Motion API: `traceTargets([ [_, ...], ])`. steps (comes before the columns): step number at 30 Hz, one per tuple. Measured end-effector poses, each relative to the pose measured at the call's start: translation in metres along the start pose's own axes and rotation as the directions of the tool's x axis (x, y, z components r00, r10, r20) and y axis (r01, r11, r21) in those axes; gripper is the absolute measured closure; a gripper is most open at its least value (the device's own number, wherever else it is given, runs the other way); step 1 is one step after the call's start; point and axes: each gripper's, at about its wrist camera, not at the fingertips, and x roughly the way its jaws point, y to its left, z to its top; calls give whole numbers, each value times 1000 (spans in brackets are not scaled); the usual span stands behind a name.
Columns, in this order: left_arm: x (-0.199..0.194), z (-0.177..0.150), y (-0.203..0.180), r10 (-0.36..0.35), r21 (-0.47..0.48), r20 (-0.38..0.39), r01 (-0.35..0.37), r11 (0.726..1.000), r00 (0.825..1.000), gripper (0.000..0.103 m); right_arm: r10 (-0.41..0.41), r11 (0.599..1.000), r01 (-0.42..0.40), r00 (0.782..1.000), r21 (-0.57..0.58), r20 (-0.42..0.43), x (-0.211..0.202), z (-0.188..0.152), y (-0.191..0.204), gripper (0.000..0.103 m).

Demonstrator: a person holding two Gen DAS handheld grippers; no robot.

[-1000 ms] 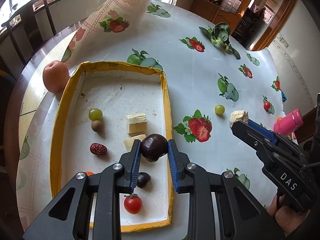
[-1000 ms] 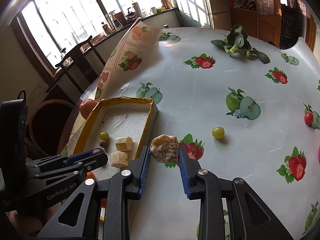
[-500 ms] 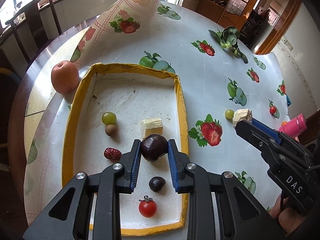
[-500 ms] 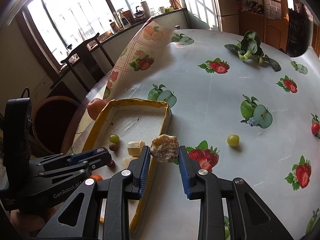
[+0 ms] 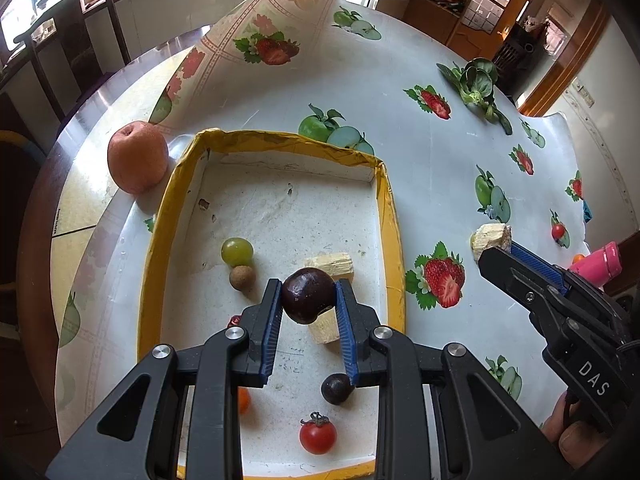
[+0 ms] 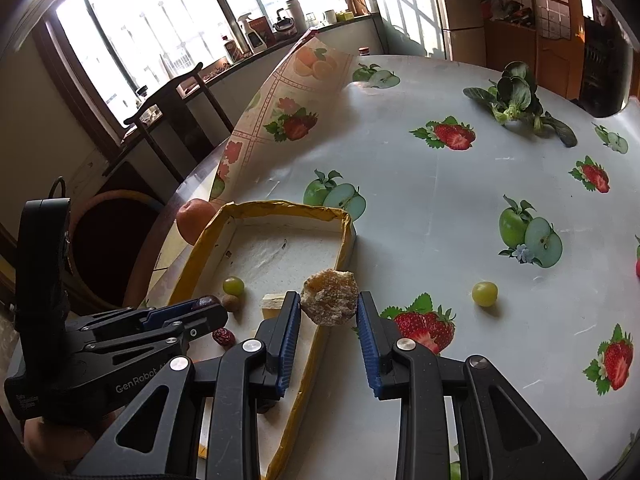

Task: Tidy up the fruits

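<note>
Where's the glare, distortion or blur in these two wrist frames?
Right wrist view: windows blown out, room beside them dark; tablecloth carries a soft sheen. Left wrist view: even daylight, soft shadow under the grape. Both: strong fisheye bending and dark corners; no motion blur on the plum or the pale chunk.

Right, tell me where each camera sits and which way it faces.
Left wrist: on the left gripper, looking down into the yellow tray; its fingers clamp a dark plum, right gripper beside.
Right wrist: on the right gripper, facing across the table to the windows; it holds a pale fruit chunk, left gripper alongside.
Shared: tray, green grape, peach.
</note>
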Motion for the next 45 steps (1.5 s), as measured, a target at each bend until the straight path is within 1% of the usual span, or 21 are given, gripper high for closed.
traceTargets([
  [6, 2, 25, 15, 4, -27, 17, -4, 1000, 1000, 79, 11, 1000, -11, 1000, -6, -4, 13, 10, 6, 74],
  [12, 7, 69, 29, 23, -37, 51, -21, 999, 998, 79, 26, 999, -25, 1000, -47, 12, 27, 41, 23, 74],
  [15, 23, 79, 36, 27, -54, 28, -26, 998, 999, 79, 36, 997, -36, 999, -68, -9, 44, 54, 31, 74],
  [17, 37, 78, 39, 38, -56, 4, -38, 998, 999, 79, 33, 996, -36, 999, -85, -36, 59, 56, 35, 74],
  [21, 63, 70, 42, 55, -52, -43, -57, 997, 998, 79, 32, 993, -42, 995, -106, -99, 91, 46, 42, 74],
  [25, 78, 65, 49, 53, -70, -71, -58, 996, 996, 79, 28, 992, -46, 988, -121, -150, 117, 33, 45, 74],
  [28, 86, 64, 50, 59, -66, -82, -65, 996, 995, 79, 22, 990, -45, 985, -130, -173, 130, 27, 47, 74],
  [33, 96, 60, 48, 69, -52, -94, -74, 996, 993, 79, 19, 989, -46, 981, -138, -195, 142, 24, 46, 74],
  [40, 98, 60, 46, 85, -38, -88, -89, 995, 993, 78, 14, 990, -42, 979, -136, -206, 151, 23, 44, 74],
  [45, 98, 62, 45, 84, -47, -102, -89, 995, 991, 77, 19, 990, -48, 976, -130, -219, 153, 22, 45, 70],
])
